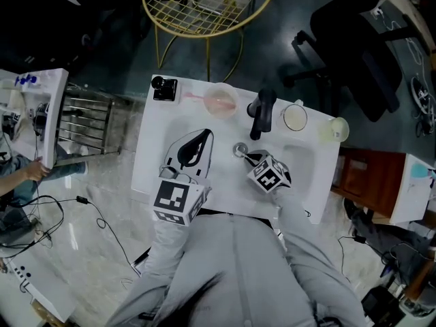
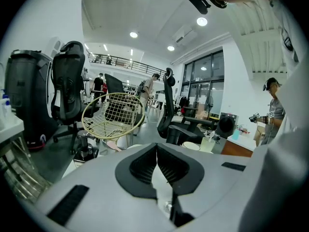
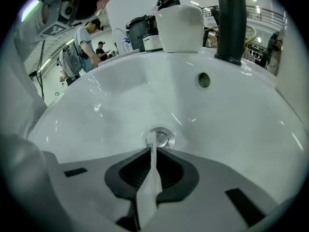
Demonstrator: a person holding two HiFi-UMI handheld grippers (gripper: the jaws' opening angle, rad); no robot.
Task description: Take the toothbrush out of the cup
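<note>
A white toothbrush (image 3: 150, 178) is clamped between the jaws of my right gripper (image 3: 152, 166), and its tip points at the sink drain (image 3: 159, 138). In the head view the right gripper (image 1: 249, 157) hangs low over the white basin (image 1: 300, 162), just beside the drain (image 1: 240, 150). My left gripper (image 1: 197, 143) rests over the left part of the basin, with its jaws shut together and nothing in them (image 2: 157, 166). A white cup (image 1: 295, 117) and a pale green cup (image 1: 335, 129) stand at the back right of the counter.
A black faucet (image 1: 262, 112) rises behind the drain, with a pinkish dish (image 1: 220, 101) to its left and a small black object (image 1: 164, 88) at the back left corner. A gold wire chair (image 1: 204, 5) and a black office chair (image 1: 354, 39) stand beyond the counter. A wooden cabinet (image 1: 371, 182) is on the right.
</note>
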